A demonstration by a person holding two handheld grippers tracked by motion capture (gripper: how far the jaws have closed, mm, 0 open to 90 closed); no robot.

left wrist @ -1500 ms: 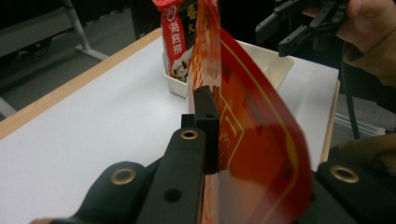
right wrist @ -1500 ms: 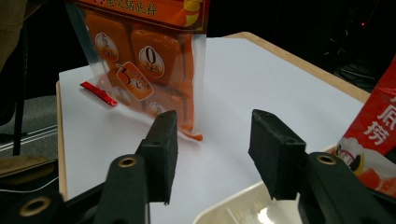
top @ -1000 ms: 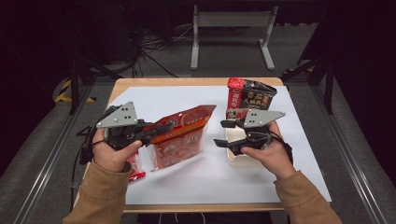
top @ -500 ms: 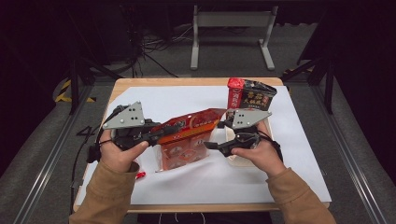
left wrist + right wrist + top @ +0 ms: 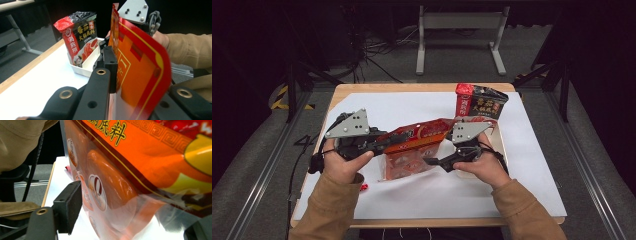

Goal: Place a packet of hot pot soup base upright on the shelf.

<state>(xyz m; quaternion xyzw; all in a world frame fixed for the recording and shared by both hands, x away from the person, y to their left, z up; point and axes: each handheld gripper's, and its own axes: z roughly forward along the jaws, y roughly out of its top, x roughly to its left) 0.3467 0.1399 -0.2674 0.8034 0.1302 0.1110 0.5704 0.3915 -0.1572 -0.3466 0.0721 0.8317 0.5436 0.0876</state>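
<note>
I have the orange pouch [image 5: 414, 145] lifted at table [image 5: 532, 165] centre, my left gripper [image 5: 384, 142] clamped on its 9 o'clock top edge. The right gripper [image 5: 432, 161] stands wide at its 3 o'clock lower side, pads not yet pressing. Risk: the slack film buckles between the 2 jaws, or swings into the black pouch [image 5: 479, 102] at 1 o'clock.

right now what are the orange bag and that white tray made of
The orange bag looks like thin glossy plastic film: it reflects light, wrinkles, and its lower part is see-through. The white tray seems rigid matte plastic, with plain smooth walls, though coated card cannot be ruled out.
</note>
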